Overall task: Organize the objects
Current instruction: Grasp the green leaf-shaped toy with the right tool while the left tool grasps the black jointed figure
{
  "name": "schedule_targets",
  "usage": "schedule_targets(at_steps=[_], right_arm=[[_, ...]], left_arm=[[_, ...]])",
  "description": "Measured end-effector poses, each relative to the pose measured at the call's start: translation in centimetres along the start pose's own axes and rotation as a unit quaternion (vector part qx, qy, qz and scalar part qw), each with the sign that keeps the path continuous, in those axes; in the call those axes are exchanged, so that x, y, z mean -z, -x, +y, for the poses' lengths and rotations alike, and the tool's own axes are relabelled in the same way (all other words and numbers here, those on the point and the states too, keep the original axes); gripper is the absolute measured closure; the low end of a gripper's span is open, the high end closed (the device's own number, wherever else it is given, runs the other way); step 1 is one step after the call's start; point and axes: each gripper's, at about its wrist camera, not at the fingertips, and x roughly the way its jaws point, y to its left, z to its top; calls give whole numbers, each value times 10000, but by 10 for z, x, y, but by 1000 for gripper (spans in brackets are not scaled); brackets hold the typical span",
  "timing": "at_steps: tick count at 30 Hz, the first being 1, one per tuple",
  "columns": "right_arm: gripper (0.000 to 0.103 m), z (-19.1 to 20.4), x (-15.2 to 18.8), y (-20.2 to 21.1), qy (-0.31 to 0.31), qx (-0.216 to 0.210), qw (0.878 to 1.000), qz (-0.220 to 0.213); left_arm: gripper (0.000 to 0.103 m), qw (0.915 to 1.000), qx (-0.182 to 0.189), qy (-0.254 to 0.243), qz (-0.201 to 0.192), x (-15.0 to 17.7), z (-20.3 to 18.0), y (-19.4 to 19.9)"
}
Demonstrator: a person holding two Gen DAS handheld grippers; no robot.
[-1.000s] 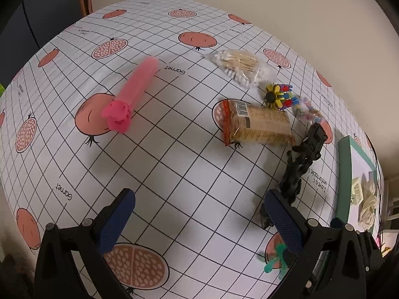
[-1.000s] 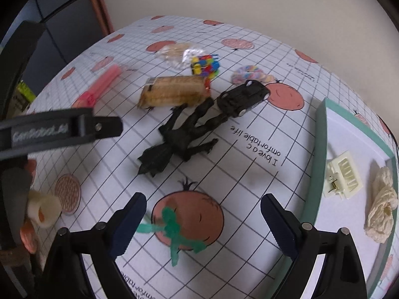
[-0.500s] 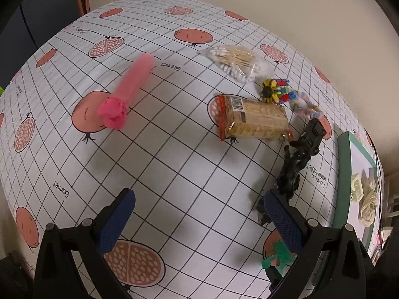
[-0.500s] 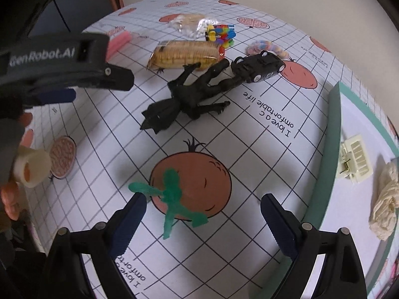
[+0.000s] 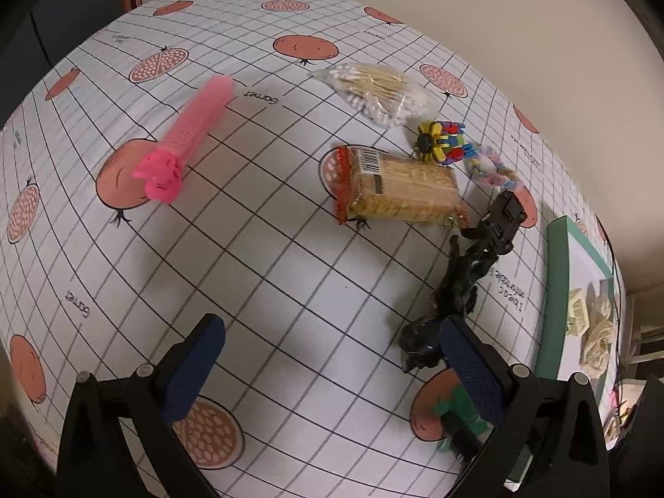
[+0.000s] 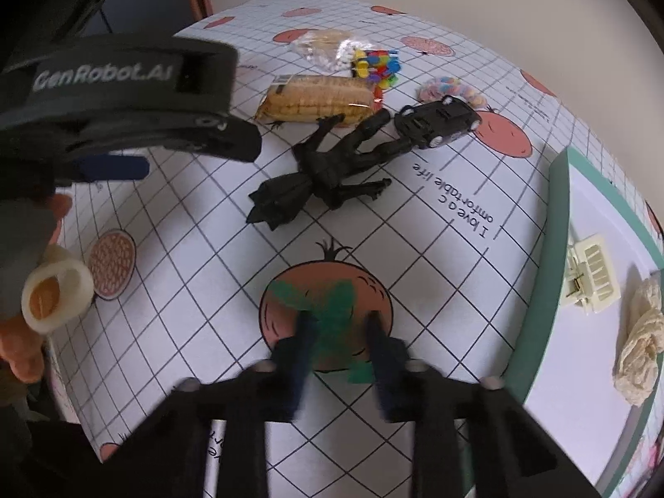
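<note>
"GenRobot.AI" is showing on the left gripper [image 6: 124, 124], and the tablecloth [image 5: 290, 290] is reading "I love a comfortable life" and "Garnet". The right gripper [image 6: 338, 332], wide half a second ago, is now narrowing around the green figure [image 6: 332, 307] on a printed pomegranate. The left gripper is hanging wide, gripping nothing.

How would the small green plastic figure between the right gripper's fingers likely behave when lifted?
The green figure looks thin and flat, so probably light. Its slim splayed limbs may flex or slip in the right gripper. It is blurred, so stiffness is uncertain.
</note>
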Motion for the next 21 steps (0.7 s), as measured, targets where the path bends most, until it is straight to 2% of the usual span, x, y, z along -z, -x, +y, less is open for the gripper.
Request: schedule_targets(at_steps=[5,10,14,17,21], right_arm=[[84,-12,0,2,-179,24,9998,-24],[84,-38,-2,17,-764,-19,9964,-378],[84,-59,-3,27,-1145,-109,9910,-685],[84,-68,4,32,-1325,-50,9876,-837],[84,-83,2,40,-1615,-56,9803,-1132]], left_arm=[[0,9999,50,-32,-125,1,-6,2],[0,9995,163,-88,-259,-2,-17,2],[14,9982,127,-419,-413,-4,-38,-4],[20,9974,196,-560,-419,-1,-46,-7],[34,9962,301,-703,-411,2,-56,-11]])
